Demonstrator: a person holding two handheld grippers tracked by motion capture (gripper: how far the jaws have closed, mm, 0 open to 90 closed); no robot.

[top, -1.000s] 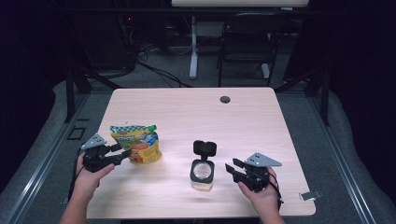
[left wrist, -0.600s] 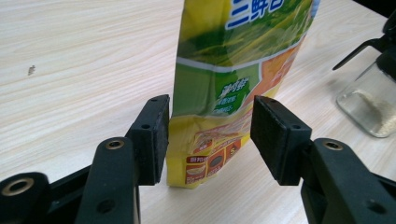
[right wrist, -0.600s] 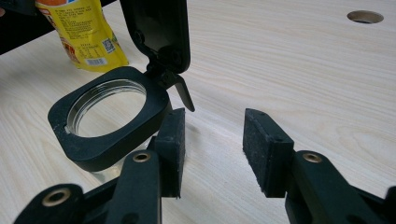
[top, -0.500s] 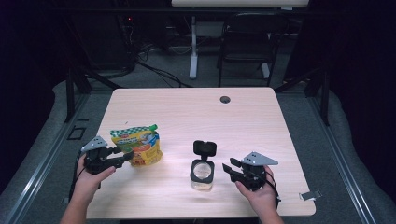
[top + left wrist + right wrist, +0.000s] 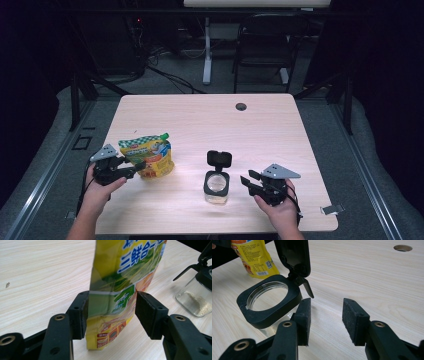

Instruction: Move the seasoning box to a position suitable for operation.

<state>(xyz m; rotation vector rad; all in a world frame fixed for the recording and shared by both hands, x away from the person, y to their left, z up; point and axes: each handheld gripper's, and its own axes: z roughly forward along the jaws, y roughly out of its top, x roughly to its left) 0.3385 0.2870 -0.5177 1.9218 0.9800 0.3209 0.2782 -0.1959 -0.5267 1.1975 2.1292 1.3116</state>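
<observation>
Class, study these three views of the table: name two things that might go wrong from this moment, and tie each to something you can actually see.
1. The left tool straddles the yellow pouch low down, with one jaw touching and the other still apart. Closing there may crumple the soft pouch or tip it over.

2. The right tool is open beside the glass jar, whose lid stands flipped up. A sideways nudge might knock the jar and spill the powder inside.

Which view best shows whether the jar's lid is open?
Right gripper view: the jar sits close, lid flipped up, mouth exposed. High view shows it small; left gripper view catches its edge.
</observation>
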